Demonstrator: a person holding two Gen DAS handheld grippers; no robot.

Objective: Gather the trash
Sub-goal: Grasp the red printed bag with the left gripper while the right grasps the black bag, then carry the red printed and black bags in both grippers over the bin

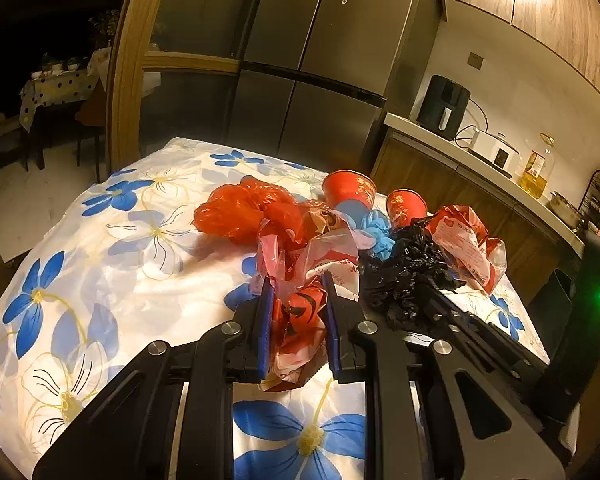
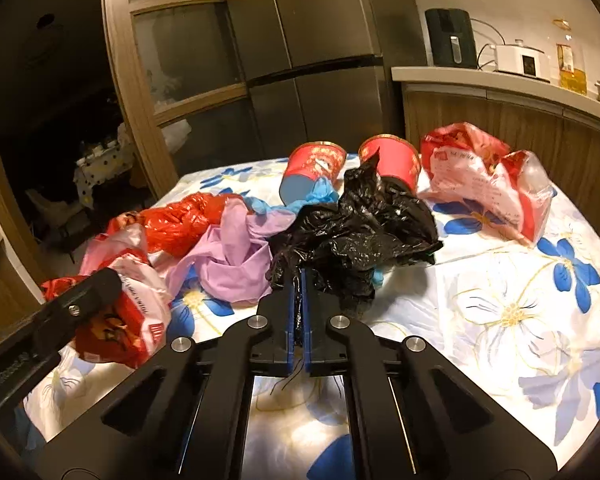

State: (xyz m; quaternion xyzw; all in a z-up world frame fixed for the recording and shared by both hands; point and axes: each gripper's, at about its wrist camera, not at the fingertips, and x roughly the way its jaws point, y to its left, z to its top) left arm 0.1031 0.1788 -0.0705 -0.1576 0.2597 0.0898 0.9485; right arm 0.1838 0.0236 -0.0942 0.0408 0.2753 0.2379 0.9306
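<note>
Right wrist view: we count 2 red paper cups (image 2: pixel 316 168) lying on their sides, 1 crumpled black plastic bag (image 2: pixel 364 228) just in front of them, plus 1 lilac bag (image 2: pixel 232 256) beside it on our flowered tablecloth (image 2: pixel 500 312). Our right gripper (image 2: pixel 300 288) is pinched tight on the black bag's edge. Our left gripper (image 1: pixel 298 300) squeezes a red-and-pink printed wrapper (image 1: pixel 300 320), near the black bag.

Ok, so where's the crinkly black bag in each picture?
Left wrist view: the black bag is right of centre, just right of the left gripper, which is shut on a red-and-pink printed bag.
Right wrist view: it sits in the middle, its near edge pinched in the shut right gripper.
Shared landmark: the two red cups lie just behind the black bag in both views.
</note>
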